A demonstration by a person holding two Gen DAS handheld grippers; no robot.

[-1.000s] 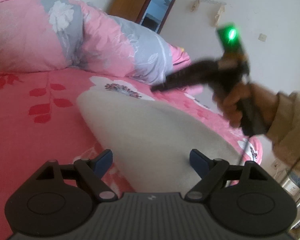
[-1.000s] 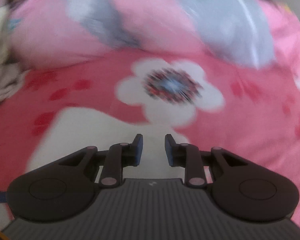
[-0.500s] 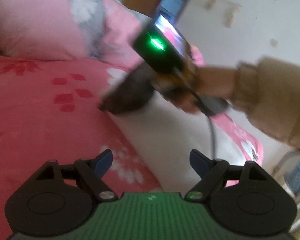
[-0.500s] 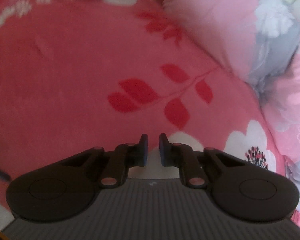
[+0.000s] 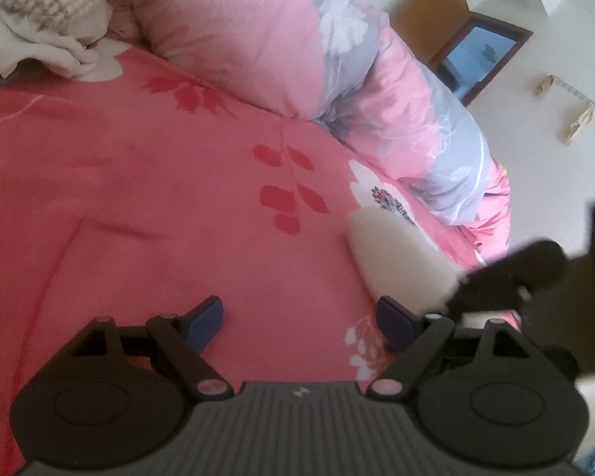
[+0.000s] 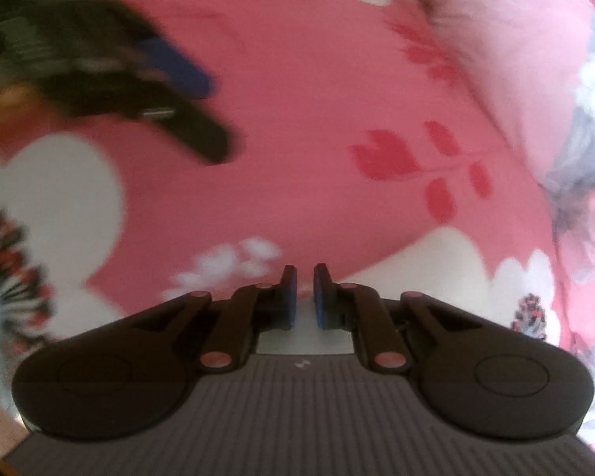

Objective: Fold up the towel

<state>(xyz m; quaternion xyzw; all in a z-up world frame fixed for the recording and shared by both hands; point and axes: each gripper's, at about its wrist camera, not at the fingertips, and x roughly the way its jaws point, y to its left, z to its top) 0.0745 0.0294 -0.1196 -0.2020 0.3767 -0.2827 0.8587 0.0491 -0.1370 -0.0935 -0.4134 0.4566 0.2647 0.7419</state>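
A white towel (image 5: pixel 396 254) lies flat on the pink bedsheet (image 5: pixel 139 198), right of centre in the left wrist view. My left gripper (image 5: pixel 300 313) hangs open over bare sheet just left of the towel's edge, nothing between its pads. My right gripper (image 6: pixel 306 297) points steeply down with its blue pads drawn to a narrow slit. Its tips are at the towel's edge (image 6: pixel 408 269), and white cloth shows under them. I cannot tell whether any cloth is caught. From the left, the right gripper (image 5: pixel 462 291) is a dark blur at the towel's near right end.
A rolled pink and grey quilt (image 5: pixel 297 39) runs along the far side of the bed. A heap of pale clothes (image 5: pixel 39 20) lies at the far left. My left gripper (image 6: pixel 186 99) shows blurred at upper left in the right wrist view.
The right gripper's jaws narrowed from a wider gap to a slit. It rolled and travelled from the towel's far corner to its near right end. The left gripper slid left off the towel, still open.
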